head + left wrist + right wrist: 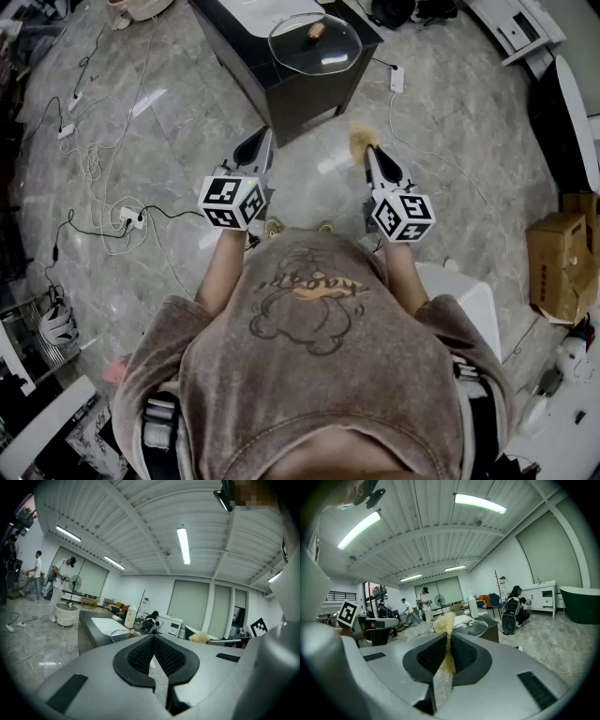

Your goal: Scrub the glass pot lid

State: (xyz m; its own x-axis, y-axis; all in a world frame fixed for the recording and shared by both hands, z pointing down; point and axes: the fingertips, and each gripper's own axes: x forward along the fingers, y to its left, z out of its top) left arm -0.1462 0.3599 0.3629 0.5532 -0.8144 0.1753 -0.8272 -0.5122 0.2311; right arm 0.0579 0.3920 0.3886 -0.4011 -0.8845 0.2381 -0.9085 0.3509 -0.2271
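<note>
As seen from the head: lid (315, 44) noted on table (281, 89) corner; left gripper (266, 134) and right gripper (368, 150) short of table, clear of it.

Left gripper view: fingers (139, 656) pressed together, empty; lid on table beyond.

Right gripper view: fingers (464, 656) pinching scrubber (444, 623); lid on table beyond.

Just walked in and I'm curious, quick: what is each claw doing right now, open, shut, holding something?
Left claw: closed, nothing in it.
Right claw: closed on a yellowish scrubber.
</note>
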